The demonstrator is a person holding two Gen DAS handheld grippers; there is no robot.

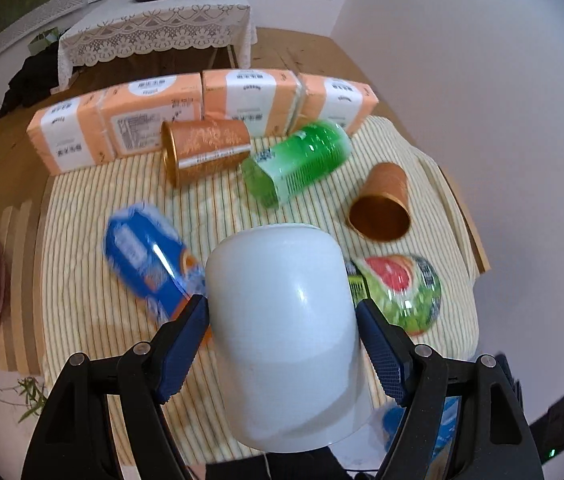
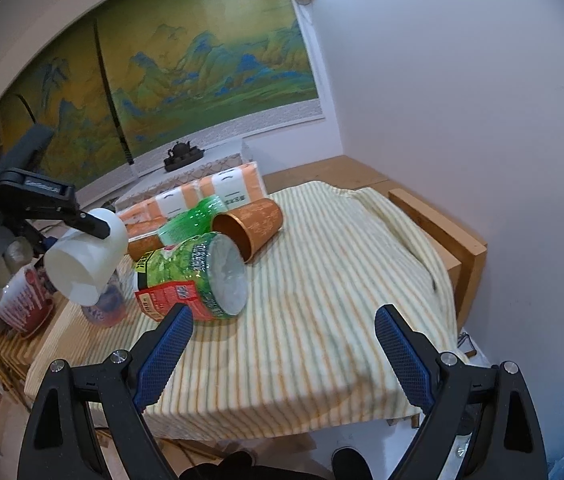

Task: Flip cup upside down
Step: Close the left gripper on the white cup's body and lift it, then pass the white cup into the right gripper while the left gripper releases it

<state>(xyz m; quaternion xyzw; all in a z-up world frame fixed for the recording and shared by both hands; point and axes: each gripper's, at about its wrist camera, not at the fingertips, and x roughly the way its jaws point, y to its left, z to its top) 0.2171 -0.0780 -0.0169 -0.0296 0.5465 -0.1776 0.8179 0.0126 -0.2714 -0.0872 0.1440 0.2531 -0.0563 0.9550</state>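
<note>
My left gripper (image 1: 282,312) is shut on a white cup (image 1: 286,332), held above the striped cloth with its closed base pointing away from the camera. In the right wrist view the same white cup (image 2: 87,256) hangs at the left with its open mouth facing down and left, and the left gripper's finger (image 2: 89,222) lies across it. My right gripper (image 2: 284,320) is open and empty above the front of the cloth.
On the striped cloth (image 1: 93,300) lie two copper cups (image 1: 205,150) (image 1: 384,208), a green bottle (image 1: 298,162), a blue packet (image 1: 149,260) and a grapefruit-label container (image 1: 402,292). Orange tissue packs (image 1: 141,120) line the back. A red pot (image 2: 25,304) stands left.
</note>
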